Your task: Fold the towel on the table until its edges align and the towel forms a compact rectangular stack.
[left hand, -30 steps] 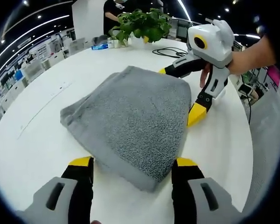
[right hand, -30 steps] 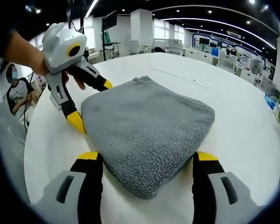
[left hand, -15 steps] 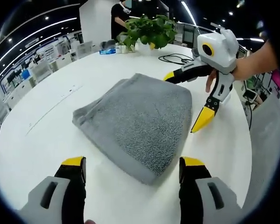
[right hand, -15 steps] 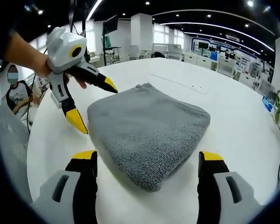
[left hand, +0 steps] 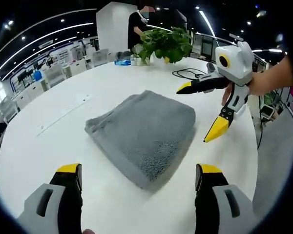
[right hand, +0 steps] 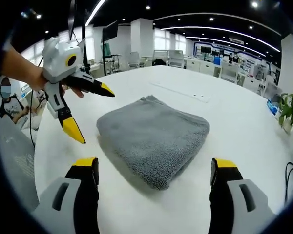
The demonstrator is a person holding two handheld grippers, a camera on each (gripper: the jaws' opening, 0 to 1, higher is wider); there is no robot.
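Spreading across both views, the round white table (left hand: 63,122) is the biggest thing present, its bare top running out to a curved edge with office desks and ceiling lights beyond. Near its middle lies the grey towel (left hand: 144,134), folded into a thick, roughly rectangular stack with rounded corners, flat on the tabletop and touched by neither gripper; in the right gripper view the same towel (right hand: 154,136) sits ahead of the jaws, one folded edge turned toward the camera. A leafy green plant (left hand: 167,43) stands at the far side of the table, with a person standing behind it, and a black cable (left hand: 188,74) curls on the surface near it. The left gripper (left hand: 139,173) is held back from the towel's near corner, its yellow-tipped jaws spread wide with nothing between them. The right gripper (left hand: 205,112), held in a hand, hovers beside the towel's far-right edge, jaws parted wide and empty. From the right gripper view its own jaws (right hand: 156,165) likewise stand wide apart, short of the towel.
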